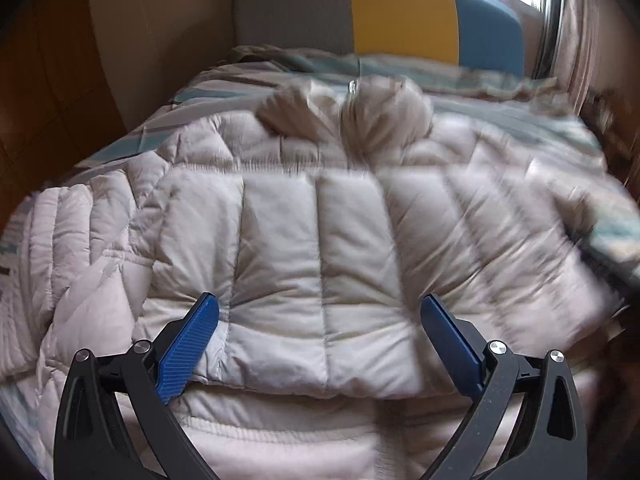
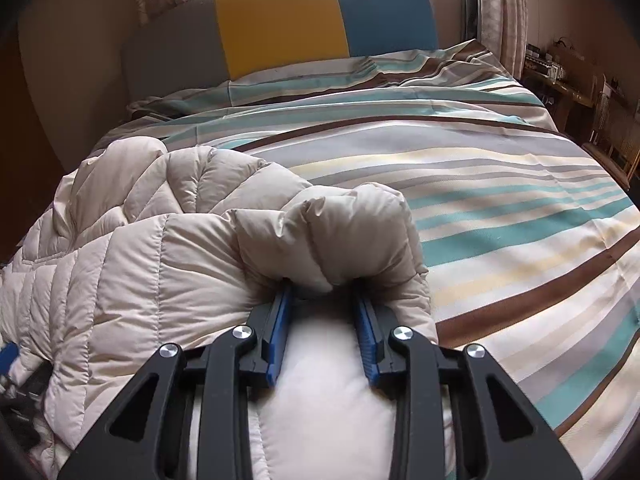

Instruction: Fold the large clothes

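Observation:
A large beige quilted puffer jacket [image 1: 304, 216] lies spread over the striped bed, partly folded over itself. My left gripper [image 1: 320, 308] is open wide, its blue pads resting on the folded panel near the jacket's front edge, holding nothing. In the right wrist view the same jacket [image 2: 152, 264] fills the left half of the bed. My right gripper [image 2: 324, 292] is shut on a thick bunched fold of the jacket [image 2: 344, 232], which bulges out between and beyond the blue pads. The left view is blurred on its right side.
The bed has a striped teal, brown and cream duvet [image 2: 500, 200]. A grey, yellow and blue headboard [image 2: 280, 24] stands at the far end under a curtained window. A wooden shelf with clutter [image 2: 576, 76] is to the right. A wall [image 1: 152, 40] runs along the left.

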The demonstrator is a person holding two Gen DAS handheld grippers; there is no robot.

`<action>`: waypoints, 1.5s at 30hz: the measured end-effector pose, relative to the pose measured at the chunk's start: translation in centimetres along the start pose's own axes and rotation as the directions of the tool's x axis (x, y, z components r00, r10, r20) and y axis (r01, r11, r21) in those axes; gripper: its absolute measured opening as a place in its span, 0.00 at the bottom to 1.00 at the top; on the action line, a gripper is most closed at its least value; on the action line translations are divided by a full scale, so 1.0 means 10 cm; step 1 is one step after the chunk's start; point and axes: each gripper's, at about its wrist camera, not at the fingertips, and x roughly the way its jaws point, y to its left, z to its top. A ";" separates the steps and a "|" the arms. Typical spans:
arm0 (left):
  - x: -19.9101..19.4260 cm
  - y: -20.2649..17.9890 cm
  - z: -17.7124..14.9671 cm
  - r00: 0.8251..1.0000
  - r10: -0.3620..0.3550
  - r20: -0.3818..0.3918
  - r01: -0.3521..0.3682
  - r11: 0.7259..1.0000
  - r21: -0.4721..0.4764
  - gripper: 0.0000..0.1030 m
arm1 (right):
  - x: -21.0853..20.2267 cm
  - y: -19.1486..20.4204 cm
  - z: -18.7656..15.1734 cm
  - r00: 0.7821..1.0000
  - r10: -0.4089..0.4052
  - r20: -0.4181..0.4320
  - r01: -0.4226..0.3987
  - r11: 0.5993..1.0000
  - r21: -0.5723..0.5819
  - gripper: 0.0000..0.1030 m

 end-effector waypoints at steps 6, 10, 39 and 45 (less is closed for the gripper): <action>0.14 0.19 0.37 0.994 0.111 -0.005 -0.111 0.990 -0.091 0.97 | 0.00 0.02 -0.01 1.000 -0.006 0.003 0.006 1.000 -0.011 0.29; 0.49 0.24 0.32 0.986 0.157 -0.062 -0.160 0.986 -0.054 0.97 | -0.01 0.02 -0.01 1.000 -0.011 0.004 0.011 1.000 -0.017 0.30; 0.27 0.22 -0.10 0.987 0.159 -0.015 -0.159 0.987 0.002 0.97 | -0.47 0.02 -0.34 0.998 0.063 0.000 -0.063 0.997 -0.038 0.41; 0.31 0.14 0.06 0.982 0.189 -0.016 -0.188 0.981 0.043 0.97 | -0.40 0.13 -0.38 1.000 0.008 0.013 -0.007 0.996 -0.094 0.41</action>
